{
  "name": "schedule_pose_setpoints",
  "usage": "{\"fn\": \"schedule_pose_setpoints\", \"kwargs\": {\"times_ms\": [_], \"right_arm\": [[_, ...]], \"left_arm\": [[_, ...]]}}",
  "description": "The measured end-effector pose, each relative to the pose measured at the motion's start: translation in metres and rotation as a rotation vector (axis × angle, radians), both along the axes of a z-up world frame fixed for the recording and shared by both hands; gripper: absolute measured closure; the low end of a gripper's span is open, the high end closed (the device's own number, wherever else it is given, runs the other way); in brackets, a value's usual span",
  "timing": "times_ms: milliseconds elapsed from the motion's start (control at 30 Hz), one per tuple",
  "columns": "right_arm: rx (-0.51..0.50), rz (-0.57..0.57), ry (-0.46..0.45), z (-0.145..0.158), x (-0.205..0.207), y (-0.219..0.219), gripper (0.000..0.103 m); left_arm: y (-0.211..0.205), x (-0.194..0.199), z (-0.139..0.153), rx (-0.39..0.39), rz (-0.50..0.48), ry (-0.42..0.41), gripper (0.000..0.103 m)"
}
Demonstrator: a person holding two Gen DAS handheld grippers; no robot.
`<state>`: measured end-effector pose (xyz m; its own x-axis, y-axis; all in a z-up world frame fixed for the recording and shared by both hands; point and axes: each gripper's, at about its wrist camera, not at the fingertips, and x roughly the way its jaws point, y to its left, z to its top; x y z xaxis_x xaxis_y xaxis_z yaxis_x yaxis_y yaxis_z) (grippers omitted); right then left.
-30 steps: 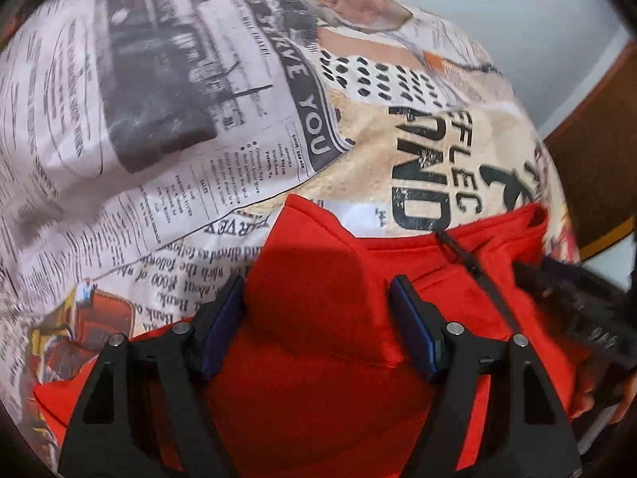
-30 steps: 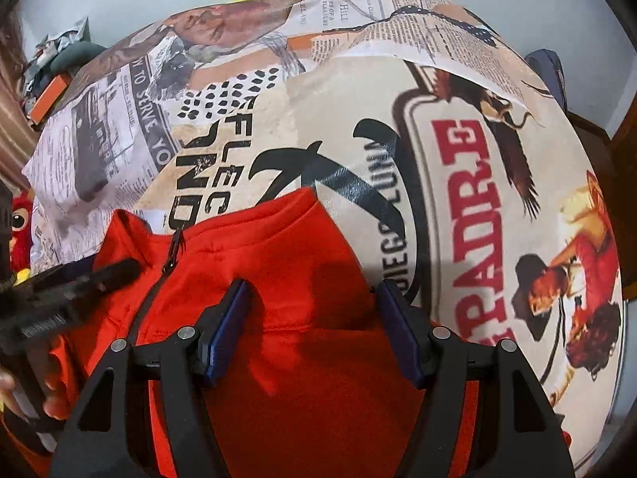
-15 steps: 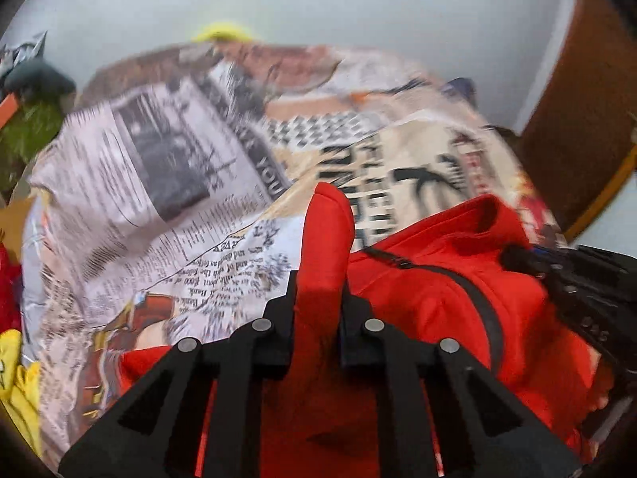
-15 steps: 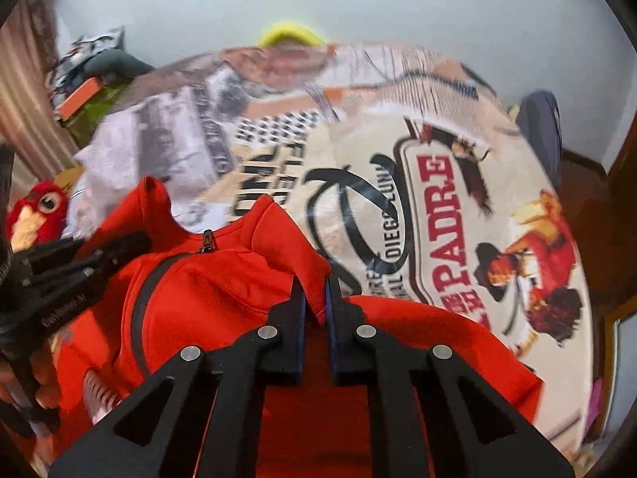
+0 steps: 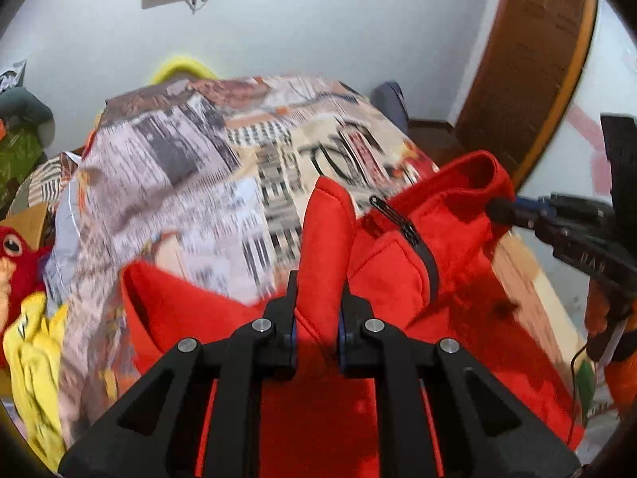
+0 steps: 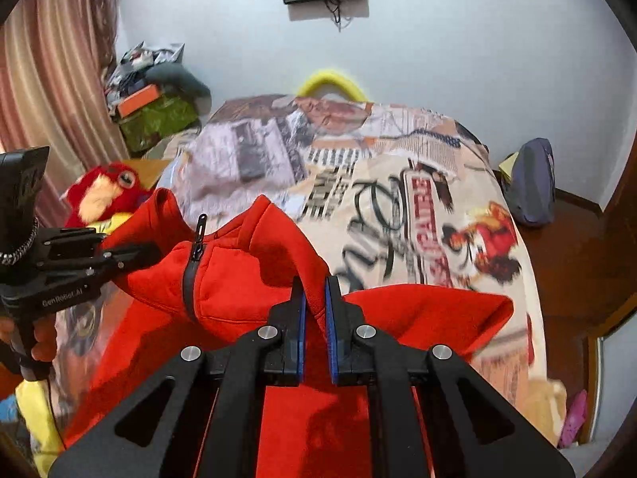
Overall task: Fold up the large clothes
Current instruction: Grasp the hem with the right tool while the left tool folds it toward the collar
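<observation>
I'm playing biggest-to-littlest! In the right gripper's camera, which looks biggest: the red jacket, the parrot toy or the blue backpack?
1. red jacket, though it's nearest the camera.
2 and 3. parrot toy and blue backpack look alike.

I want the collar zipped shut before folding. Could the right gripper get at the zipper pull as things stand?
Probably not yet. The right gripper is shut on a fold of the red fleece jacket, so it is not free. The zipper pull itself hangs uncovered at the collar, between it and the left gripper.
</observation>
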<state>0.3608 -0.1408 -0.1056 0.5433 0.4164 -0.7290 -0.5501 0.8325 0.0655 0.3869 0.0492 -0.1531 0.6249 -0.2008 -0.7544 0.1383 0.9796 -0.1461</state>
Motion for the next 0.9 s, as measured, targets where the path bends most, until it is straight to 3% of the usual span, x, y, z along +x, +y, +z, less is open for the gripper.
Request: {"fn": "schedule_pose_setpoints", "kwargs": {"times_ms": [300,467,633,800,900], "right_arm": [[-0.056,-0.021,0.169,-0.06,-0.059,-0.023,0.095],[-0.089,-0.061,0.22,-0.085,-0.077,-0.038,0.095],[-0.104,-0.069,0.237,-0.092,-0.091,-0.047,0.092],[-0.1,-0.061,0.234,-0.079,-0.107,-0.055,0.09],[-0.082,-0.05,0.196,-0.061,-0.114,-0.062,0.09]], "left_arm": [[-0.027,-0.082,-0.059,0.014,-0.038,0.129,0.083],[-0.033,-0.114,-0.086,0.087,-0.056,0.169,0.077],[-0.017,-0.142,-0.084,0.079,-0.034,0.159,0.074],[0.018,-0.159,-0.069,0.084,0.052,0.136,0.073],[0.044,-0.162,-0.061,0.082,0.135,0.117,0.062]]}}
